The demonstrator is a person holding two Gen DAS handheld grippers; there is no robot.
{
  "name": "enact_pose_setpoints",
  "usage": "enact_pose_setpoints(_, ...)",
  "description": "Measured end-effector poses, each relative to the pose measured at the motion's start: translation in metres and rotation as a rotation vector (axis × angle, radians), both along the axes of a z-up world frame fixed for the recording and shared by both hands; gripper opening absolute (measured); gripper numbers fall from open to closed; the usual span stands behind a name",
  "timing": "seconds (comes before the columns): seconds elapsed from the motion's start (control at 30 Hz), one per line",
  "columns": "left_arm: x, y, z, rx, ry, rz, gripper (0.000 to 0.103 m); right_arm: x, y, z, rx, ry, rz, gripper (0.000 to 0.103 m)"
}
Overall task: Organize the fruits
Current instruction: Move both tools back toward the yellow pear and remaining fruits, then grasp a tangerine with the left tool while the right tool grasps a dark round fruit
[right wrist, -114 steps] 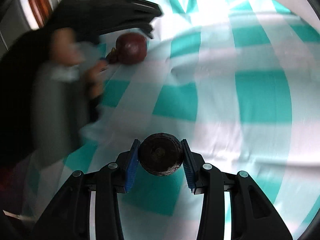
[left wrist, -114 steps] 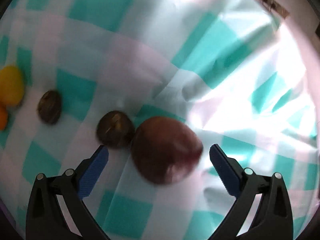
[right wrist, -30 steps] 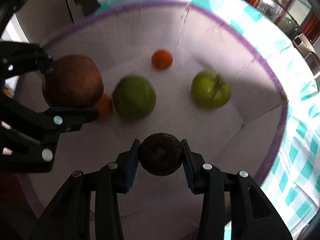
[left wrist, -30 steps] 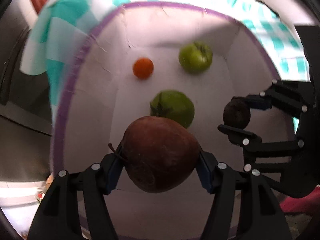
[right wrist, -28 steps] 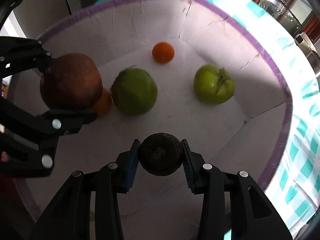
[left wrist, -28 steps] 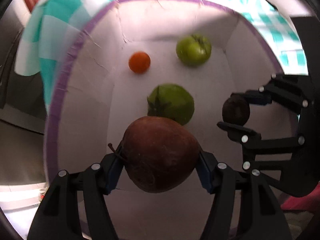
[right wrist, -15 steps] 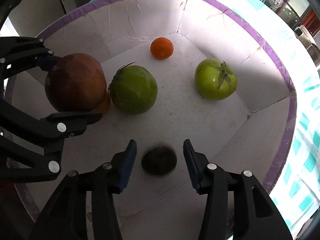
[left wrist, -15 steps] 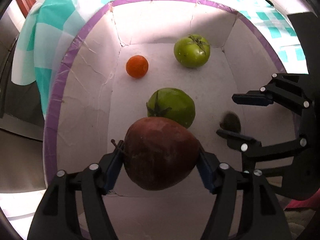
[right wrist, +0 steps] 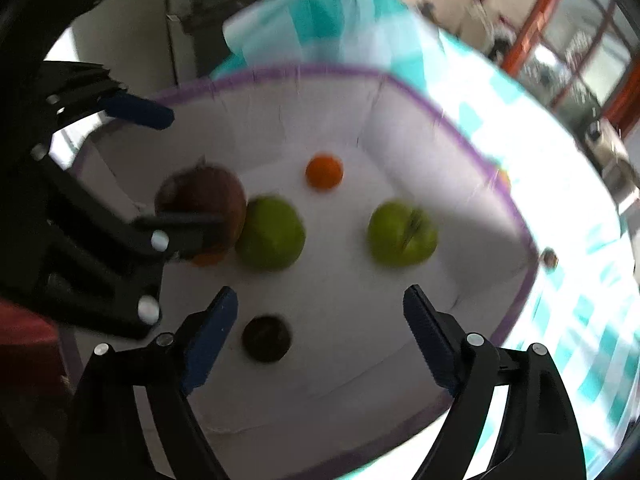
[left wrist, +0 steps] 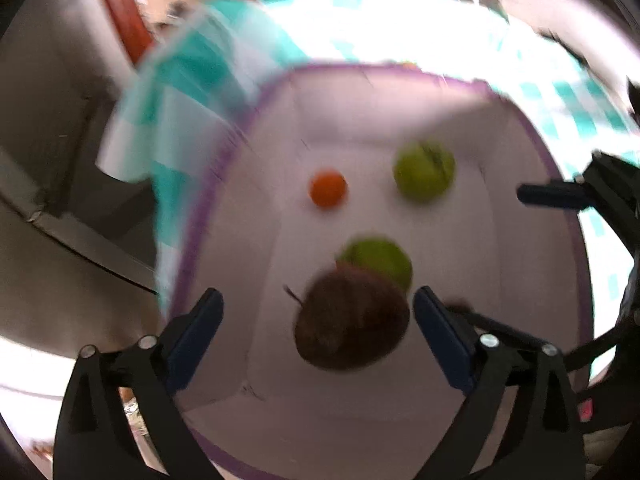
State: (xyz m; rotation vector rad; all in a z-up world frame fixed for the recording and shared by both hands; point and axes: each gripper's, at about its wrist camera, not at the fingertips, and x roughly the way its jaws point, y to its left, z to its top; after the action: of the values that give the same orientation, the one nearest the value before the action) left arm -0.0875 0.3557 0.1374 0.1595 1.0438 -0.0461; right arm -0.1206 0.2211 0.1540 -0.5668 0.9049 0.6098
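A: Right, logging fruit first. From my left wrist view the big brown fruit (left wrist: 352, 320) sits between the pads with a gap on each side, overlapping the near green fruit (left wrist: 378, 260). I cannot tell whether it rests on the floor of the white bin (left wrist: 500, 140).

B: My right wrist view adds the small dark fruit (right wrist: 266, 338), lying on the bin floor just ahead of the right gripper (right wrist: 320, 336); the left view barely shows it. It also catches an orange sliver (right wrist: 208, 258) under the brown fruit.

A: Both views show the small orange (left wrist: 327, 188) and the far green fruit (left wrist: 424, 176), apart from each other.

B: Grippers: left gripper (left wrist: 318, 332) spread wide, gripping nothing; right likewise spread, fingers clear of the dark fruit.

A: Outward: purple rim, then the teal checked cloth (left wrist: 192, 80) around the bin. Both frames are motion-blurred.
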Motion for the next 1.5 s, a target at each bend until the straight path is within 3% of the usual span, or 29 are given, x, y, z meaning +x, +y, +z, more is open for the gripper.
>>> enact_pose_setpoints(0.13, 0.005, -0.005, 0.031, -0.024, -0.117, 0.155, 0.101, 0.027, -0.046, 0.039, 0.168, -0.099, 0.016, 0.082)
enact_pose_setpoints(0.2, 0.014, -0.019, 0.043, -0.001, -0.165, 0.241, 0.101, 0.051, -0.081, 0.054, 0.26, -0.121, -0.049, 0.082)
enact_pose_setpoints(0.3, 0.037, -0.047, 0.055, 0.018, -0.207, 0.291, 0.101, 0.106, -0.15, 0.057, 0.361, -0.098, -0.226, 0.083)
enact_pose_setpoints(0.4, 0.056, -0.079, 0.063, 0.031, -0.211, 0.306, 0.101, 0.173, -0.226, 0.024, 0.345, -0.051, -0.418, 0.083)
enact_pose_setpoints(0.5, 0.075, -0.116, 0.066, 0.013, -0.202, 0.298, 0.101, 0.229, -0.277, -0.019, 0.286, -0.008, -0.509, 0.073)
enact_pose_setpoints(0.6, 0.085, -0.151, 0.059, 0.0, -0.181, 0.277, 0.101, 0.273, -0.299, -0.051, 0.235, 0.012, -0.541, 0.067)
enact_pose_setpoints(0.83, 0.095, -0.205, 0.04, 0.023, -0.076, 0.195, 0.101, 0.334, -0.283, -0.092, 0.174, 0.009, -0.492, 0.062)
enact_pose_setpoints(1.0, 0.13, -0.218, 0.034, 0.01, -0.035, 0.182, 0.101, 0.338, -0.283, -0.102, 0.172, -0.006, -0.513, 0.057)
enact_pose_setpoints(1.1, 0.168, -0.222, 0.027, -0.013, 0.019, 0.19, 0.101, 0.331, -0.293, -0.1, 0.203, -0.016, -0.526, 0.044)
enact_pose_setpoints(1.27, 0.26, -0.22, 0.004, -0.071, 0.139, 0.255, 0.101, 0.327, -0.305, -0.097, 0.284, 0.02, -0.534, 0.044)
enact_pose_setpoints(1.37, 0.313, -0.218, -0.03, -0.036, 0.289, 0.288, 0.1, 0.333, -0.309, -0.096, 0.283, 0.028, -0.534, 0.044)
enact_pose_setpoints(1.5, 0.35, -0.211, -0.073, -0.012, 0.44, 0.331, 0.093, 0.344, -0.318, -0.099, 0.278, 0.027, -0.533, 0.044)
